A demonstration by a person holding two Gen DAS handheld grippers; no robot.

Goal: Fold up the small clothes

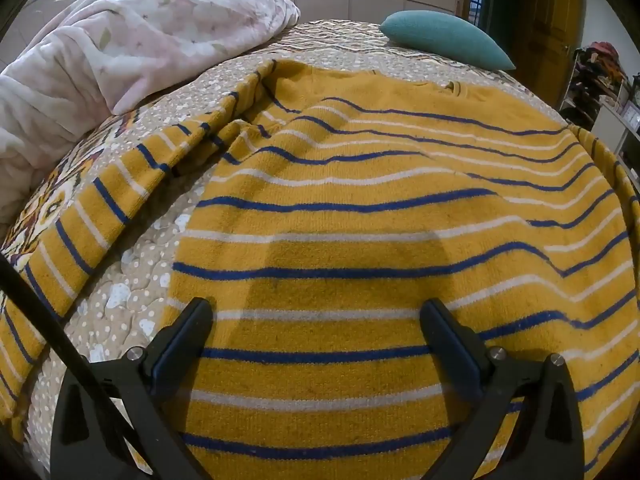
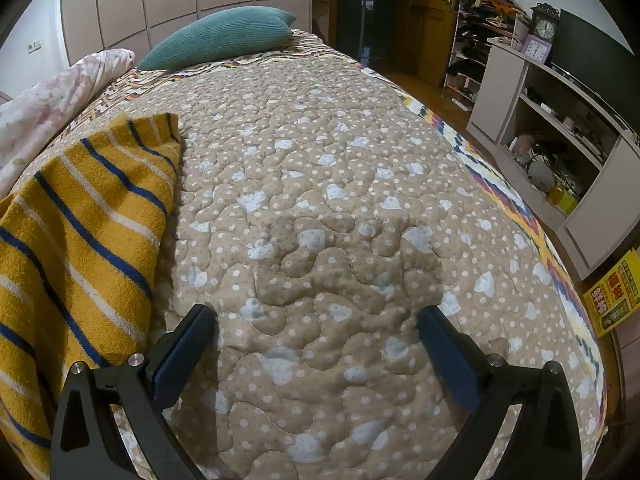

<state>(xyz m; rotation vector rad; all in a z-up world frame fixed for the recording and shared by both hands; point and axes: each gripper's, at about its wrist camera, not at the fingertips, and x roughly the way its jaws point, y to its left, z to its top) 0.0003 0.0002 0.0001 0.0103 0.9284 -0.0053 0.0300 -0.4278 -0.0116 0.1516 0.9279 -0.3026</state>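
A mustard-yellow sweater (image 1: 360,220) with blue and white stripes lies spread flat on the bed, collar at the far end and one sleeve (image 1: 100,216) stretched out to the left. My left gripper (image 1: 316,312) hovers over the sweater's lower body, jaws wide open with nothing between them. In the right wrist view the sweater's other sleeve (image 2: 80,232) lies at the left. My right gripper (image 2: 316,316) stands open over the bare quilt, to the right of that sleeve, holding nothing.
The bed's beige quilted cover (image 2: 340,200) has white dots. A teal pillow (image 1: 444,40) lies at the head and a pink floral blanket (image 1: 100,52) is bunched at the left. White shelving (image 2: 560,152) and a yellow box (image 2: 612,296) stand beyond the bed's right edge.
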